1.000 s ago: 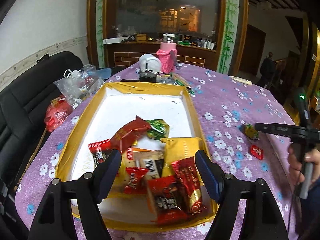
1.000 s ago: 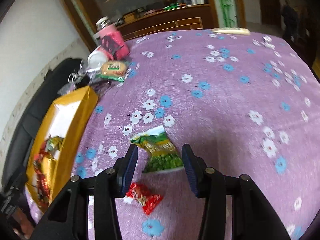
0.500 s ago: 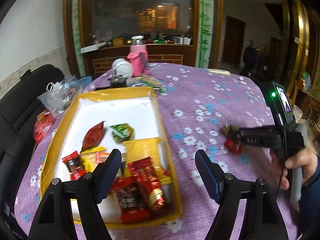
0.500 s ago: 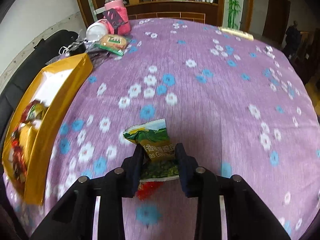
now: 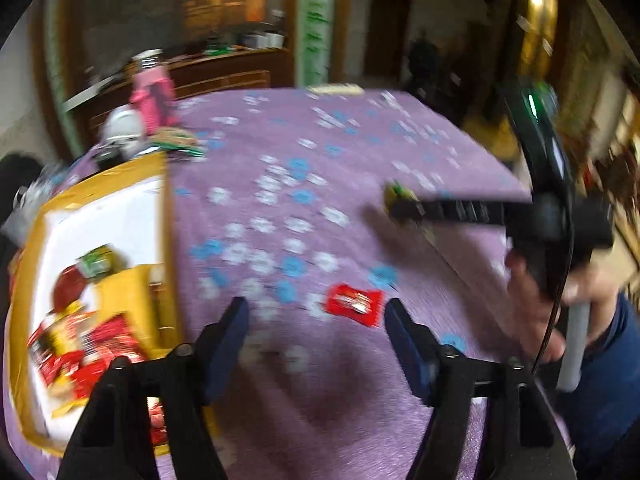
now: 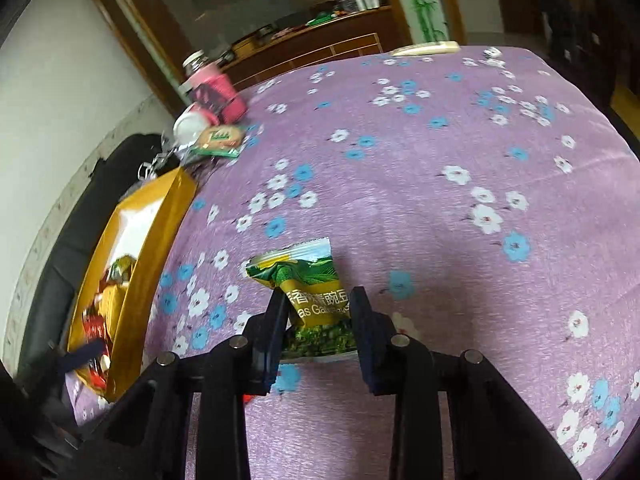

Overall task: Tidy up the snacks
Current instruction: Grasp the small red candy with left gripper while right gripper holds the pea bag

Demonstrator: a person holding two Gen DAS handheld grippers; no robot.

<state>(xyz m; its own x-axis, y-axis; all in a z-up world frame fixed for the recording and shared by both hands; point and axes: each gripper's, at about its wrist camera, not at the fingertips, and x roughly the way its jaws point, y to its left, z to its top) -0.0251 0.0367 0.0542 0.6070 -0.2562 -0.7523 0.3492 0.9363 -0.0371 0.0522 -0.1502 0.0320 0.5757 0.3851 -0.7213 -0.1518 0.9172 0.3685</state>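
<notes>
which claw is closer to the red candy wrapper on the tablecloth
Left. The open left claw frames the red wrapper just ahead of its fingertips; the right claw is farther across the table, gripping the green packet.

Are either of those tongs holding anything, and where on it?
The right tongs pinch the green pea packet across its middle. The left tongs are open, holding nothing.

This is a room in a home, probably a dining room. A round table (image 6: 460, 208) with a purple flowered cloth stands in the middle, with a black sofa (image 6: 100, 184) along the white wall beside it. Behind the table there is a wooden counter (image 6: 320, 40) with kitchen things on it, a dark glass partition and a panel painted with bamboo (image 6: 424, 0).
</notes>
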